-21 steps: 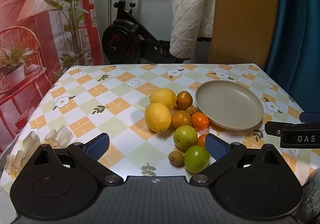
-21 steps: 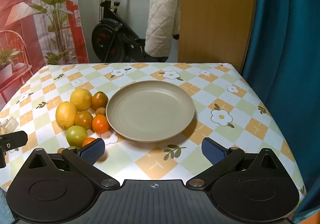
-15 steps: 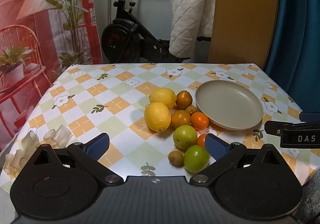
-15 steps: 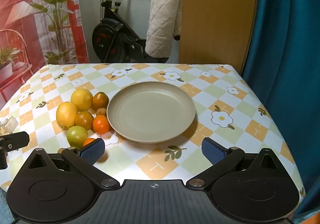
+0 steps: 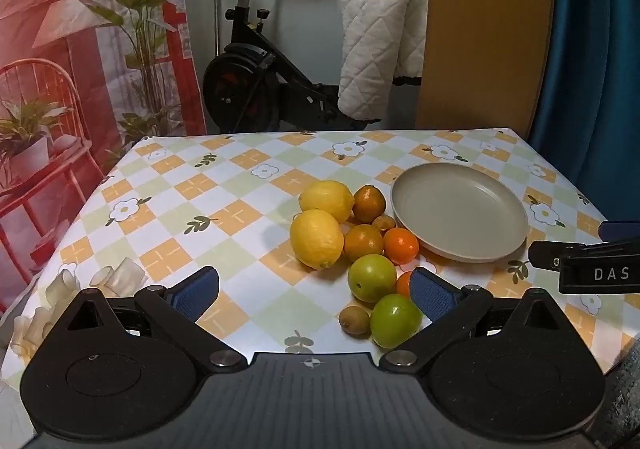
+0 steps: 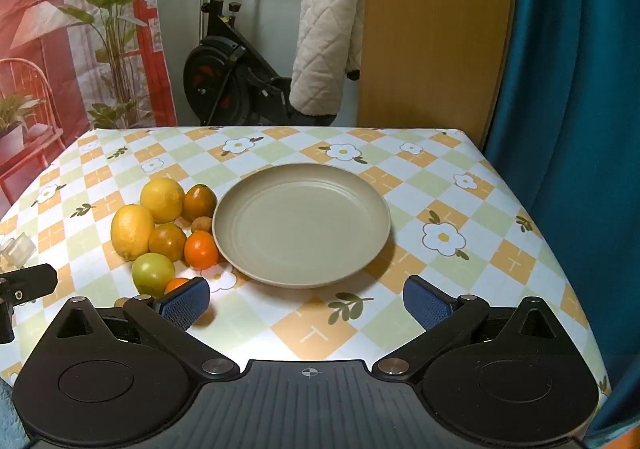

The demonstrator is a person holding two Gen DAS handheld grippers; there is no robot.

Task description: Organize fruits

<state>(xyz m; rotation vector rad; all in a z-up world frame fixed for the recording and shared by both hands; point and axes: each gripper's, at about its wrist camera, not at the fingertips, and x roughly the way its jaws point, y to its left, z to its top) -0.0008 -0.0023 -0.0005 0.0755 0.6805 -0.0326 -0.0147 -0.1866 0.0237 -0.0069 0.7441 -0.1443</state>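
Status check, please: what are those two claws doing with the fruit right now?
Left gripper and right gripper: jaws open, holding nothing. Fruits piled beside plate. Path clear.

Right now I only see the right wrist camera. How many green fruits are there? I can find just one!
Observer: Two. The left wrist view shows a second green fruit, closer to the camera than the first green fruit. In your view a finger of the right gripper hides it.
Operator: Is anything next to the hidden one?
Observer: Yes, a small brown fruit sits right beside it, on its left.
Operator: Is the left gripper holding something?
Observer: No. The left gripper is open and holds nothing.
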